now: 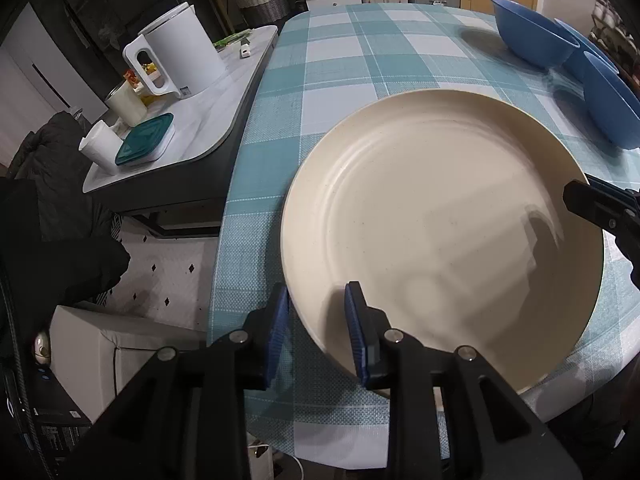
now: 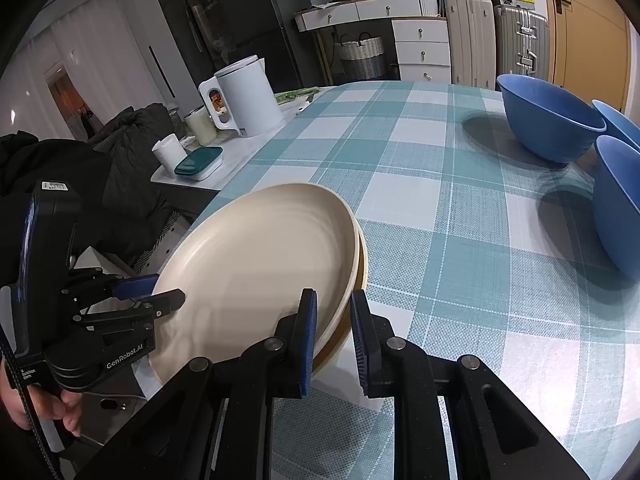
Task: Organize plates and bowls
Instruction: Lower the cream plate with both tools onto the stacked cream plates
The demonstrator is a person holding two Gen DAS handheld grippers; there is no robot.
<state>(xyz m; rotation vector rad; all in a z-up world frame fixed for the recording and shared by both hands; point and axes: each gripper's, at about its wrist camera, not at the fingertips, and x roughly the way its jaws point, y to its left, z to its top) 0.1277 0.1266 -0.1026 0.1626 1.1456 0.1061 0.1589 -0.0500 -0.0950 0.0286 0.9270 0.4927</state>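
Observation:
A stack of cream plates (image 1: 440, 224) lies near the table's left edge; it also shows in the right wrist view (image 2: 260, 272), top plate tilted. My left gripper (image 1: 316, 324) is open, its fingers astride the near left rim of the plates, and appears in the right wrist view (image 2: 160, 292). My right gripper (image 2: 334, 332) is open astride the right rim; its finger (image 1: 592, 204) shows at the plate's right edge. Three blue bowls stand at the far right: one (image 2: 548, 120), a second (image 2: 618, 204) and a third (image 2: 620, 120).
The table has a teal checked cloth (image 2: 460, 208). A lower side counter (image 1: 208, 120) to the left holds a white kettle (image 1: 180, 52), cups and a teal-lidded box (image 1: 146, 140). Drawers, a basket and suitcases stand at the back.

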